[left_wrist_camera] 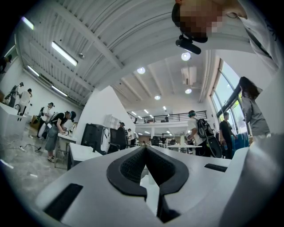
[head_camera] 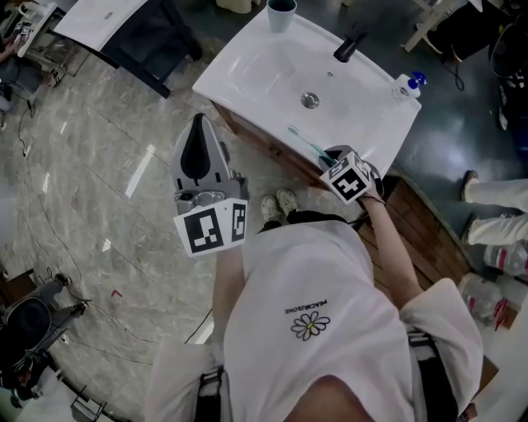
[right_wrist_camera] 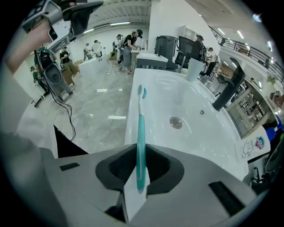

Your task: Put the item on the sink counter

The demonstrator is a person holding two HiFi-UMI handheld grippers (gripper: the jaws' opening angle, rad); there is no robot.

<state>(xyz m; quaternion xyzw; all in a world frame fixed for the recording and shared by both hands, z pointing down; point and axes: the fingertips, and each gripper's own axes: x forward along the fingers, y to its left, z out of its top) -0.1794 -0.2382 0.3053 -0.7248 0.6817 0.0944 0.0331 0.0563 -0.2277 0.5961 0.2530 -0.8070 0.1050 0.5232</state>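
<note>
A teal toothbrush [right_wrist_camera: 141, 133] is gripped by its handle in my right gripper [right_wrist_camera: 137, 150]. Its bristle end [right_wrist_camera: 142, 91] points out over the front rim of the white sink counter [right_wrist_camera: 153, 80]. In the head view the right gripper [head_camera: 328, 155] hovers at the counter's [head_camera: 239, 70] near edge, and the toothbrush [head_camera: 305, 143] reaches toward the basin. My left gripper [head_camera: 198, 124] is held off to the left over the floor, away from the sink. Its jaws meet at the tip with nothing between them, as the left gripper view [left_wrist_camera: 145, 148] shows.
On the counter stand a cup [head_camera: 281, 12] at the back, a black faucet [head_camera: 350, 47] and a soap bottle [head_camera: 407, 85] at the right. The drain [head_camera: 309, 100] sits mid-basin. A wooden cabinet [head_camera: 412, 214] lies below. Someone's legs [head_camera: 495, 194] are at the right, and equipment [head_camera: 33, 321] stands lower left.
</note>
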